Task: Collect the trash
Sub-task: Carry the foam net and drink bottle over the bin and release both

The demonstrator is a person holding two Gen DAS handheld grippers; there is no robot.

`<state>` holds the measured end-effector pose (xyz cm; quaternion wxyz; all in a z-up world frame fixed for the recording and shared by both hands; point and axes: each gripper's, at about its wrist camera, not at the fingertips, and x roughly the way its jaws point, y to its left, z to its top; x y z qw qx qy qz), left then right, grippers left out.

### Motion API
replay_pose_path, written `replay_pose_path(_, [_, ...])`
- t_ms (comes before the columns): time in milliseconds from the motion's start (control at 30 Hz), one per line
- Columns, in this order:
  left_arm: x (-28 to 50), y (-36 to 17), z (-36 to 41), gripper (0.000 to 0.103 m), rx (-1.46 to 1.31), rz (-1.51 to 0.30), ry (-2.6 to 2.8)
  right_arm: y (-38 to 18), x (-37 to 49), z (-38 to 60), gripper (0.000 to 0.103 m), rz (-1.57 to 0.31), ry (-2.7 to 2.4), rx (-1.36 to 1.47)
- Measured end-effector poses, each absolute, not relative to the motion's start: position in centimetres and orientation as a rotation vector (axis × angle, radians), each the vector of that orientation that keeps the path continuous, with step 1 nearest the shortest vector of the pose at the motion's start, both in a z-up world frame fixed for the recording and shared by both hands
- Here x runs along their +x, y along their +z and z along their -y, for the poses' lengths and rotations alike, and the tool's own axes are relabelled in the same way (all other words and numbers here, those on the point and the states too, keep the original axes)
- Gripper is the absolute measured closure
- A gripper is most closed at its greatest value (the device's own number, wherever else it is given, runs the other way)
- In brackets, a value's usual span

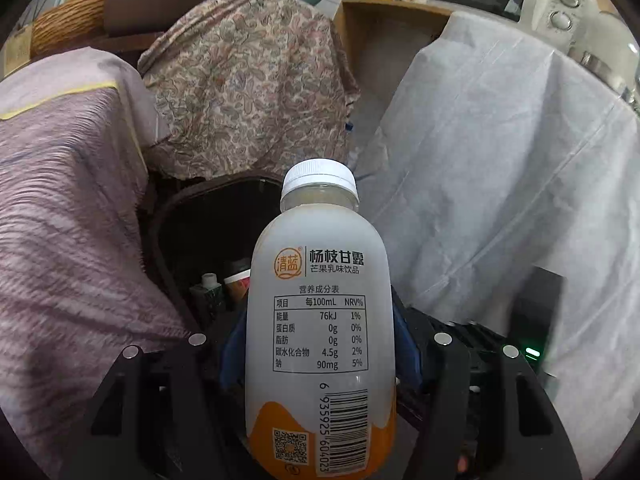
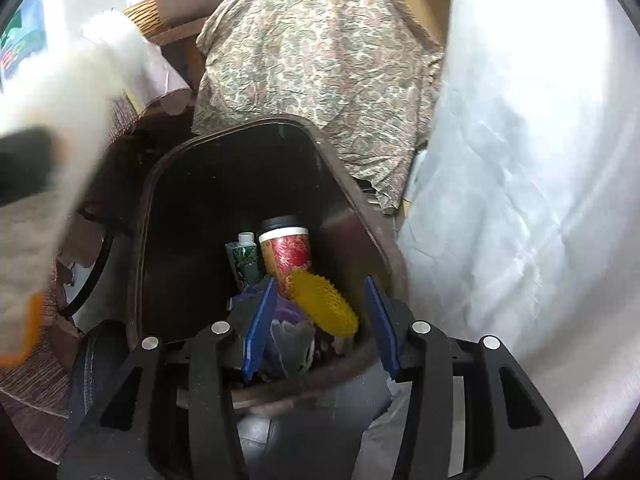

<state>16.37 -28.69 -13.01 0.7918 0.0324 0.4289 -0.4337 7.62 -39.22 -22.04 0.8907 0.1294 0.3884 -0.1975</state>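
- Below both hand-held grippers: a dark brown bin, mouth wide and unlidded, standing between draped cloths.
- Inside the bin already: a red patterned cup with a dark lid, a small green carton with a white cap, a yellow spiky ball, plus some crumpled purple and white scraps underneath. Counts as the finished share of the collecting, judging by how things lie.
- Right hand-held gripper: blue pads parted about halfway, nothing pressed between them; yellow ball visible through the gap, lying lower down in the bin and apparently not touched. No earlier view to say more.
- Left hand-held gripper: clamped on a drink bottle, blue pads against both flanks of its frosted body. Bottle upright along the fingers, white cap on, orange band at the base, looks drained.
- Bottle position: in the air, in front of the bin mouth as seen from the left wrist; from the right wrist, a blurred pale shape up at the left edge, off to the side of the rim rather than squarely over the opening.
- Left to do, by estimate: carry the bottle over the opening and let it drop. Any further trash elsewhere cannot be told; no bare surface visible, only a paisley cloth, a mauve cloth and a white sheet around.
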Motion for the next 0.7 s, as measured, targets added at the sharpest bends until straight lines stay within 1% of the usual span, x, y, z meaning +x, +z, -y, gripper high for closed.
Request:
replay_pose_path(233, [18.3,-17.3,32.7,0.042,0.154,-1.008,-0.908,-21.4,4.6,38.8,0.057,-0.789,-0.432,0.277])
replay_pose_path(367, [19.1,-18.5,34.0,0.041,0.182,-1.037,-0.891,-21.1,3.7,38.5,0.057,-0.785,-0.447,0.267])
replay_pose_path(400, [19.2,-18.5,34.1,0.04,0.18,-1.038,-0.893,-21.2,3.6,38.6,0.057,-0.784,-0.453,0.269])
replay_pose_path(500, [19.4,-18.3,34.2,0.029,0.191,-1.015,-0.886,-21.4,3.3,38.8,0.056,-0.79,-0.464,0.286])
replay_pose_path(567, [19.3,-17.7,33.9,0.027,0.192,-0.994,-0.88,-21.5,3.2,38.8,0.056,-0.795,-0.467,0.298])
replay_pose_path(633, [19.0,-17.0,33.7,0.026,0.188,-0.973,-0.879,-21.4,3.1,38.6,0.053,-0.793,-0.463,0.301])
replay_pose_path(667, [18.6,-16.3,33.3,0.025,0.185,-0.953,-0.882,-21.4,3.0,38.5,0.044,-0.791,-0.467,0.295])
replay_pose_path(700, [18.2,-15.7,33.0,0.024,0.181,-0.93,-0.887,-21.2,2.9,38.3,0.041,-0.782,-0.475,0.289])
